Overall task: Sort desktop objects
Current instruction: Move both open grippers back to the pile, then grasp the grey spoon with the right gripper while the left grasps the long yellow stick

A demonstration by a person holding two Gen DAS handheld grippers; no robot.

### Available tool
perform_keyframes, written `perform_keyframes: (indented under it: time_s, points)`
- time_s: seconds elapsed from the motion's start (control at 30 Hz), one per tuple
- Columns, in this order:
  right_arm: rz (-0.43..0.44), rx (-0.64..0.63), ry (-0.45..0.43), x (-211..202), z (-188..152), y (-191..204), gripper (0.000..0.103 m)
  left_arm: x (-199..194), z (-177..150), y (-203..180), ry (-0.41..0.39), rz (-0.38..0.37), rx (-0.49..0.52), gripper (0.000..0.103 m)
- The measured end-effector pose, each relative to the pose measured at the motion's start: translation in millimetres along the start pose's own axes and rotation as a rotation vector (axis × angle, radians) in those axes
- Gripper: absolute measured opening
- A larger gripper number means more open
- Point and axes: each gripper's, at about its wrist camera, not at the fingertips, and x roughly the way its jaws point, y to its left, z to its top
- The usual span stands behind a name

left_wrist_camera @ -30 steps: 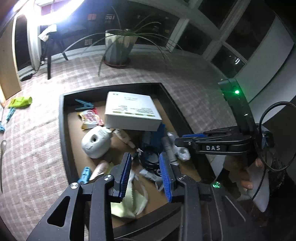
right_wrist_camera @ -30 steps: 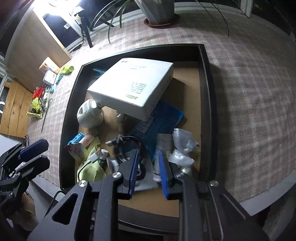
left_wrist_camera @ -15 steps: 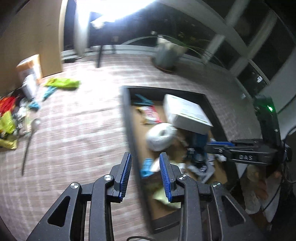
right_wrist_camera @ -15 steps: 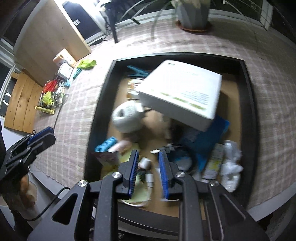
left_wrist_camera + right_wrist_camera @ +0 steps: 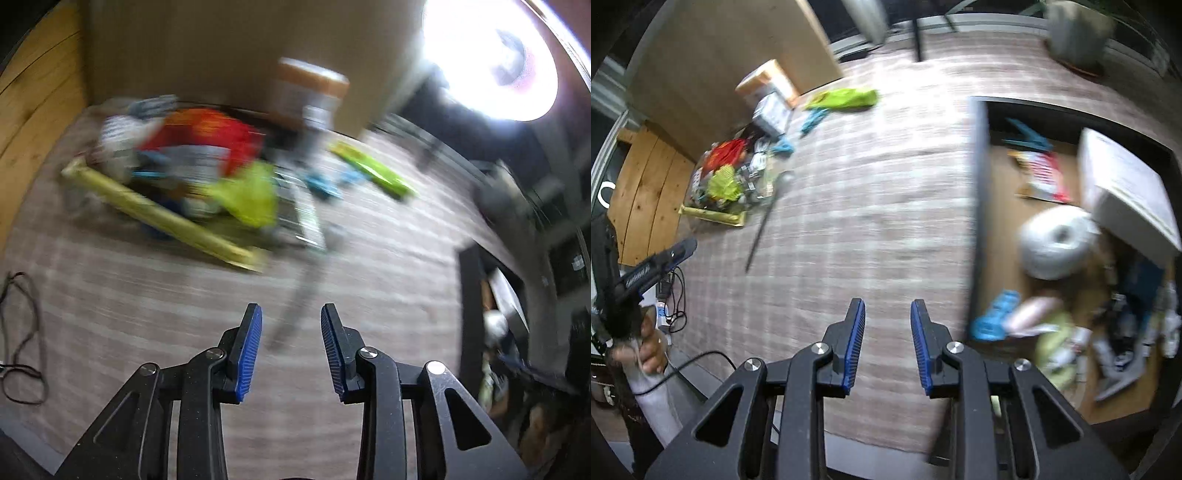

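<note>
Checked cloth (image 5: 871, 206) bare under both opening, empty grippers: left gripper (image 5: 291, 347), right gripper (image 5: 888, 343); dark tray (image 5: 977, 221) right.

Pretty dim room overall, with one super bright lamp (image 5: 491, 55) blowing out the top right of the left view. The table wears a pinkish checked tablecloth (image 5: 871, 206), a big cardboard panel (image 5: 713, 62) stands at its far edge, and wooden planks (image 5: 642, 192) sit beyond it. A potted plant (image 5: 1075, 33) sits by dark windows.
</note>
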Motion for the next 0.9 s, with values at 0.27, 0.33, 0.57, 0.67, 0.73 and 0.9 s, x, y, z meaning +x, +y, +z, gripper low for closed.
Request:
perform_keyframes:
  time_s: [0.27,0.33,0.57,0.67,0.73,0.9]
  points:
    - [0.027,-0.013,0.046,57,25,88,0.026,14,51,91,0.000,-0.009,-0.188,0.046]
    - [0.025,-0.015,0.059,71,33,105,0.026,25,62,94,0.009,0.003,-0.191,0.046]
    - [0.036,0.051,0.108,114,59,133,0.027,54,73,112,0.060,-0.018,-0.264,0.049]
    - [0.024,0.079,0.128,131,66,137,0.031,64,75,115,0.075,-0.017,-0.286,0.049]
    - [-0.010,0.071,0.131,139,69,142,0.031,71,74,120,0.081,-0.006,-0.303,0.049]
    - [-0.101,0.034,0.128,154,77,156,0.031,85,69,129,0.097,-0.014,-0.343,0.047]
